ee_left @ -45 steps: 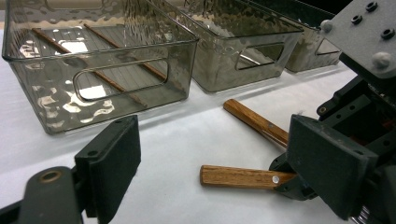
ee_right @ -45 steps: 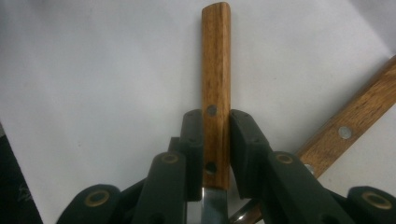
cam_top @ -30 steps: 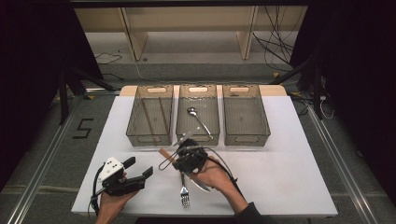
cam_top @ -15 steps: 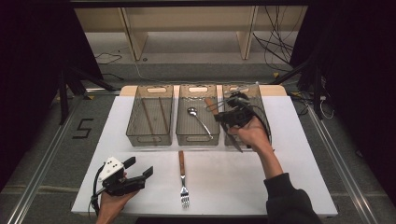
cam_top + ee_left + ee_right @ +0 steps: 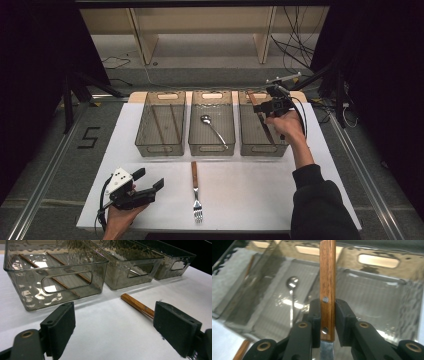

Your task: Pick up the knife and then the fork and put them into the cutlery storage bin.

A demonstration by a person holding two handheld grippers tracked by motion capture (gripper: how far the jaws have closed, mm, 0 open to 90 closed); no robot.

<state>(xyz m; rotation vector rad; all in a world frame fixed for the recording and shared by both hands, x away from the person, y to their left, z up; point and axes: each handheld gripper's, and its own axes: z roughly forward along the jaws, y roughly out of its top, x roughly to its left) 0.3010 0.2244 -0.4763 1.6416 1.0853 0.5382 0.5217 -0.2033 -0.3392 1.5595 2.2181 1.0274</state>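
Three clear bins sit in a row at the far side of a white tabletop point(image 5: 250, 190). Over the right bin point(image 5: 262, 131), the right gripper point(image 5: 270, 106) holds a wood-handled knife point(image 5: 260, 117), its jaws closed on the riveted handle where it meets the steel blade. In the right gripper view the knife handle point(image 5: 327, 287) rises straight up between the two black jaws, above the bin's ribbed floor. A metal spoon point(image 5: 214, 129) lies in the middle bin point(image 5: 212, 125), bowl toward the far end. The left bin point(image 5: 161, 125) holds two thin brown sticks point(image 5: 166, 122) lying lengthwise. A fork point(image 5: 195, 192) with a wooden handle lies on the tabletop just in front of the middle bin, tines toward the near edge. The left gripper point(image 5: 142, 185) rests low at the near left of the tabletop in the person's hand, its jaws spread wide with nothing between them; the left gripper view shows the fork's handle point(image 5: 137, 305) beyond its right jaw.
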